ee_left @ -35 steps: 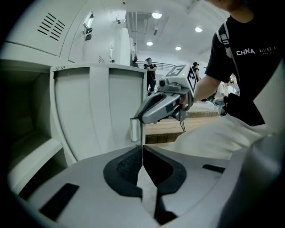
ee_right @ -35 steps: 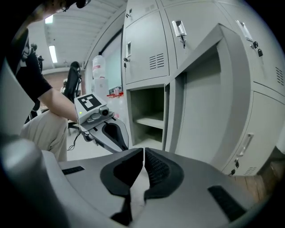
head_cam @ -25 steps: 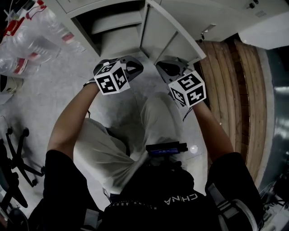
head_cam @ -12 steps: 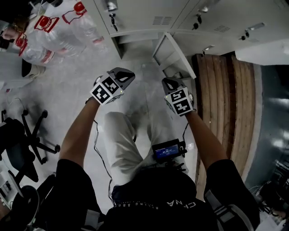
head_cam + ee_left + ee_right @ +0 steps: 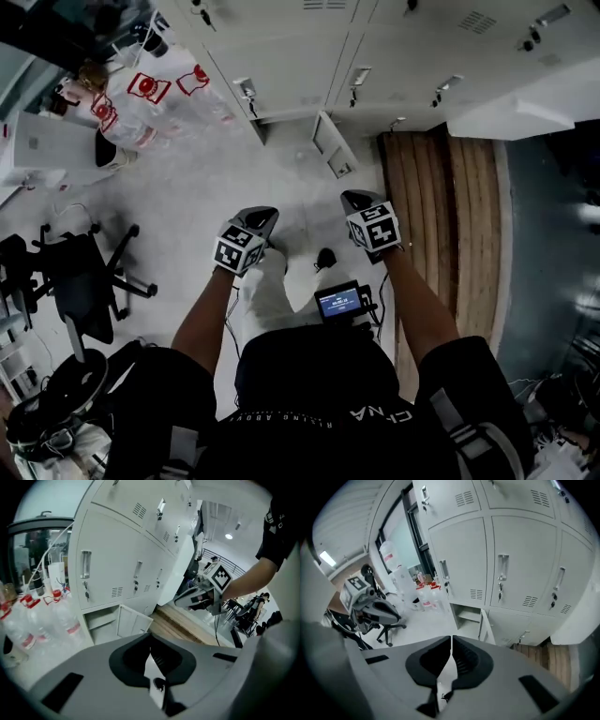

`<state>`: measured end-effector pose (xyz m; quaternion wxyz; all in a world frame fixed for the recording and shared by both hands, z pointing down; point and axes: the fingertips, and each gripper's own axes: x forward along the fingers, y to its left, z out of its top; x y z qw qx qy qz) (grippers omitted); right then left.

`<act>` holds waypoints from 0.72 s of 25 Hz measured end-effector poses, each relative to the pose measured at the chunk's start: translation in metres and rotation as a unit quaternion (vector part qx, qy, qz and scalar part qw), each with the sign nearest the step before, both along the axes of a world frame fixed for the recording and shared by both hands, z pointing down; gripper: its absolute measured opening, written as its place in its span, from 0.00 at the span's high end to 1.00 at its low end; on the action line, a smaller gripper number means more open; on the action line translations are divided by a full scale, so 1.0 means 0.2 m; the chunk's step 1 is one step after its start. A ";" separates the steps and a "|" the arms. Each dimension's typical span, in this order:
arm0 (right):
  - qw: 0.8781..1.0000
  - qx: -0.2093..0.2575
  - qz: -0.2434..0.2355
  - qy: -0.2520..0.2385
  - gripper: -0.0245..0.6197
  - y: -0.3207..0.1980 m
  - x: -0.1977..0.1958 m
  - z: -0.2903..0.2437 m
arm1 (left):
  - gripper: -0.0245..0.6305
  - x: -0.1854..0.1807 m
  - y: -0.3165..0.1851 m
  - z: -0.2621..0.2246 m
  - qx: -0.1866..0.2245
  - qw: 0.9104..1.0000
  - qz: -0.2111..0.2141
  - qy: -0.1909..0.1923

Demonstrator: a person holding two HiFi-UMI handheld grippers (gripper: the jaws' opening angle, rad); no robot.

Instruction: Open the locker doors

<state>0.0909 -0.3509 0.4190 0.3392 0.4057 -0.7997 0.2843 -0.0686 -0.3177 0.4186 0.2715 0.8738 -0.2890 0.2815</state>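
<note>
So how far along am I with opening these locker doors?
Done: one low locker door stands open. In hand: nothing. The left gripper and right gripper are shut, empty and touching no door. Left: the larger doors above it are closed.

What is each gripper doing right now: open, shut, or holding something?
Left gripper: shut, empty.
Right gripper: shut, empty.
</note>
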 end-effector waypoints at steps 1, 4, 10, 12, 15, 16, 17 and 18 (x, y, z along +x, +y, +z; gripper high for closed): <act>1.000 0.001 0.004 -0.008 0.91 0.04 0.03 -0.10 | 0.93 0.00 0.07 -0.07 -0.005 1.000 -0.015 -0.005; 0.999 0.028 0.012 -0.008 0.91 0.14 0.12 -0.33 | 0.93 0.01 0.27 -0.21 -0.026 0.997 -0.072 0.005; 0.998 0.060 0.015 0.007 0.91 0.38 0.23 -0.49 | 0.93 0.09 0.54 -0.39 -0.027 0.988 -0.142 0.058; 0.998 0.052 0.026 0.001 0.91 0.49 0.24 -0.52 | 0.93 0.10 0.64 -0.43 -0.023 0.991 -0.122 0.056; 0.998 0.054 0.033 -0.006 0.91 0.66 0.20 -0.57 | 0.93 0.08 0.82 -0.47 -0.009 0.998 -0.058 0.036; 0.997 0.061 0.035 -0.005 0.91 0.72 0.18 -0.59 | 0.93 0.06 0.88 -0.49 -0.004 0.999 -0.041 0.033; 0.997 0.067 0.039 -0.003 0.91 0.77 0.16 -0.61 | 0.93 0.02 0.95 -0.50 -0.001 0.999 -0.032 0.034; 0.996 0.071 0.045 -0.002 0.91 0.82 0.13 -0.63 | 0.93 -0.03 1.01 -0.51 0.001 0.999 -0.032 0.035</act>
